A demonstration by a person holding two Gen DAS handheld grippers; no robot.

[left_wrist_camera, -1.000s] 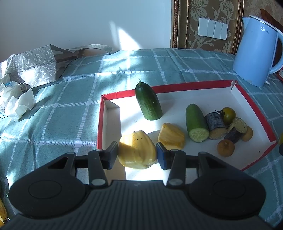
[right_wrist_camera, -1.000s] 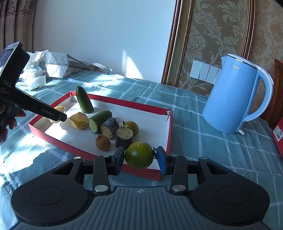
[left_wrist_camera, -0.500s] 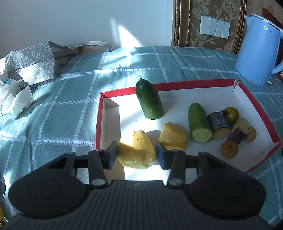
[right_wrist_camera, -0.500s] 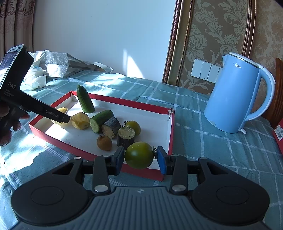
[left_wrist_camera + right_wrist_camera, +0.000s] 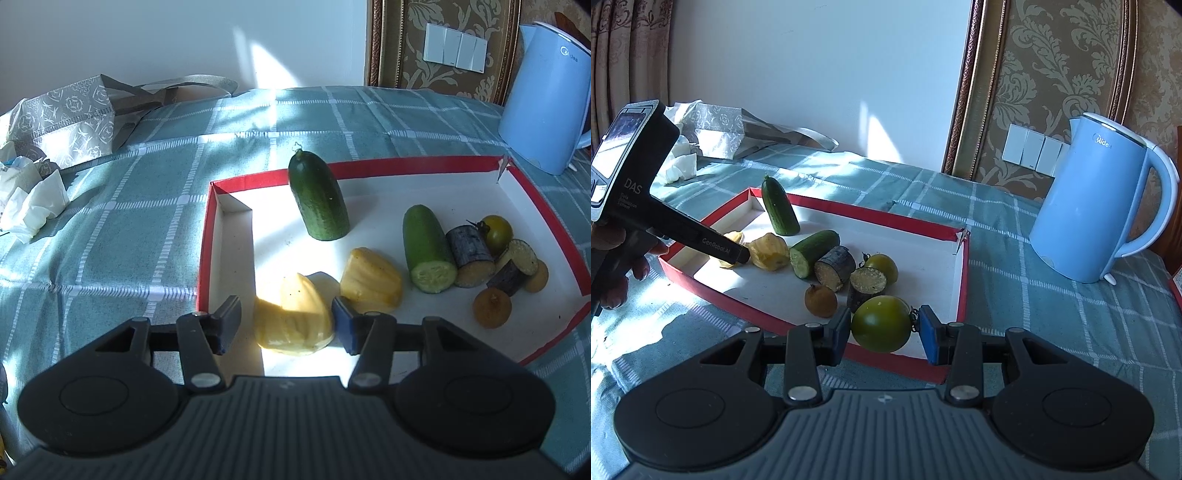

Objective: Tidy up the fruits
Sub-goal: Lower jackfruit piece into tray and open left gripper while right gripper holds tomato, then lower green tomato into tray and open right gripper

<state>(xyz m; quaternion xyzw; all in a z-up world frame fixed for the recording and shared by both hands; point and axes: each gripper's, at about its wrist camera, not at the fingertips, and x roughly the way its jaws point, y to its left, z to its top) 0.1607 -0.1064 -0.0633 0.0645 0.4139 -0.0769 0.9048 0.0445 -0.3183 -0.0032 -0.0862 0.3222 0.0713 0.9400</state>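
Sunlit checked cloth covers our surface [image 5: 110,229]. Our left tool [image 5: 286,323] is opening, the yellow fruit piece [image 5: 293,317] between its jaws, pointed end away from us, in the red-rimmed tray [image 5: 207,236]. Our right tool [image 5: 882,334] grips a green tomato [image 5: 881,324], stem toward its right jaw.

Left gripper [image 5: 285,320] jaws opening (gap one side); right gripper [image 5: 882,331] apparently clamped.

Hard sunlight, glare on tray [image 5: 369,206] floor, deep shadows, fisheye bending at edges.
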